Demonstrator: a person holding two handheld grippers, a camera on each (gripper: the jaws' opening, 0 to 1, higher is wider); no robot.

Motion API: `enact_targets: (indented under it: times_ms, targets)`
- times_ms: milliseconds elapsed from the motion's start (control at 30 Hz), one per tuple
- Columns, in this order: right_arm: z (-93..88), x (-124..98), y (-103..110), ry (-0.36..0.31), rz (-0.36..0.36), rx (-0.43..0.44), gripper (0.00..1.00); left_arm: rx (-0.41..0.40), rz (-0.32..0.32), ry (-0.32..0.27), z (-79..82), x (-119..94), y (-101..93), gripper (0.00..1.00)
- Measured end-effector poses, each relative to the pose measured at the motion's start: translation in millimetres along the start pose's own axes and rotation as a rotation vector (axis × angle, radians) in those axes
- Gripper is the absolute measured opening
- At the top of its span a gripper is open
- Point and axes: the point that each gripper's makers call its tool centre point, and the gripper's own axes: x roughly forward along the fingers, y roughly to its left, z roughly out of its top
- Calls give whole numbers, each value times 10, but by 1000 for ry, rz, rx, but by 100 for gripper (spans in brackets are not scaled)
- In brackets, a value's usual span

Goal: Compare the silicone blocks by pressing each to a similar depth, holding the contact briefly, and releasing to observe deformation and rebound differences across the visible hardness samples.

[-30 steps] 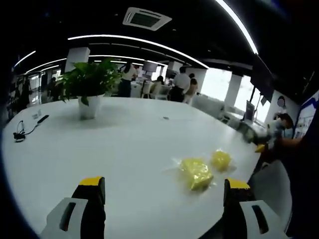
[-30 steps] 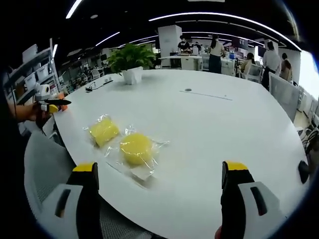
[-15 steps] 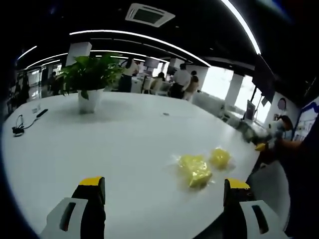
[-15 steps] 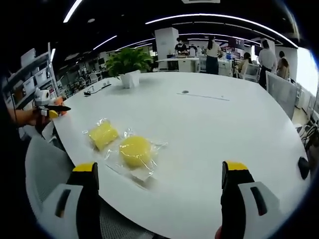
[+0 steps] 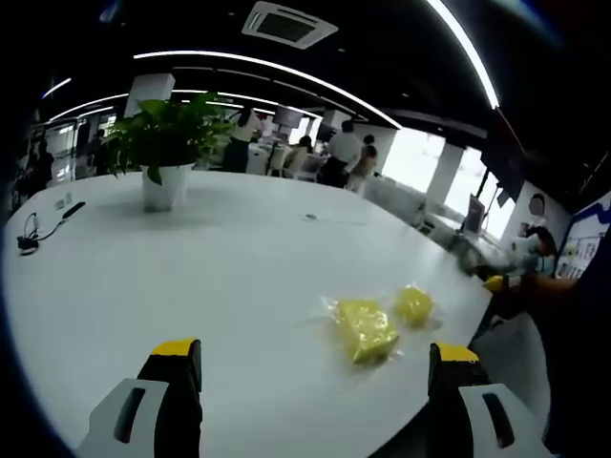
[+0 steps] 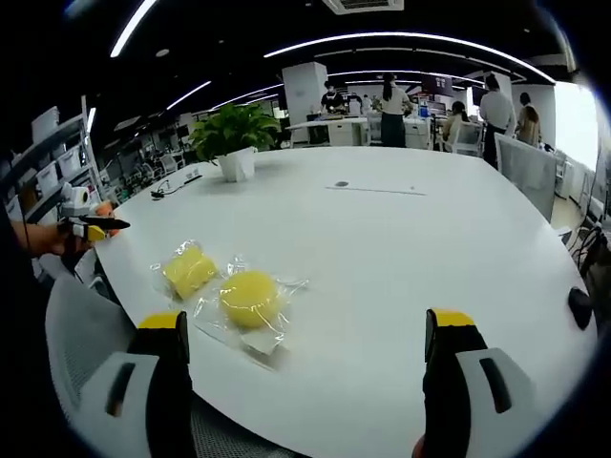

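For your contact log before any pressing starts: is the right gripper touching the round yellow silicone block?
Apart. In the right gripper view the right gripper has its jaws wide open, and bare white table separates them from the round yellow block.

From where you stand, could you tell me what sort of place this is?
Most likely an open-plan office: a large white meeting table with a potted plant, people standing at desks behind it, and strip lights on a dark ceiling.

Our two grippers
Our left gripper (image 5: 310, 382) and right gripper (image 6: 310, 377) have black jaws, yellow tips and pale grey housings with dark slots.
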Motion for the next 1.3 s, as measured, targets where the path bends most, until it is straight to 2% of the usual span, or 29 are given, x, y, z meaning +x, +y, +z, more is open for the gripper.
enact_targets:
  times_ms: [100,167,233,300,367,433,533,667,833,1000,1300]
  targets:
    - [-29,-9,16,4,2,8,96,-14,-3,-12,64,-1,-7,100]
    - [-28,-5,37,7,8,2,96,-59,2,-9,107,-10,-9,100]
    - [7,-2,34,-7,5,5,96,-61,-5,-24,184,-27,-42,100]
    - [54,-14,-16,-37,-36,17,96,-42,-11,-18,231,-15,-60,100]
    - [21,-10,64,-30,0,54,96,-14,-5,-22,259,0,-30,100]
    - [-32,12,89,-8,1,29,96,-29,-6,-26,261,11,-2,100]
    - [-27,20,90,-10,1,31,96,-47,-19,-24,238,14,-21,100]
    - [-16,46,96,-19,4,40,96,-65,-26,3,115,41,-37,100]
    - [-54,39,167,-6,23,50,96,-52,-36,5,153,18,-118,100]
    - [-117,8,193,29,36,-24,96,-41,-47,26,118,23,-83,100]
    - [-108,-50,177,29,34,-3,96,-40,-85,10,302,108,-176,100]
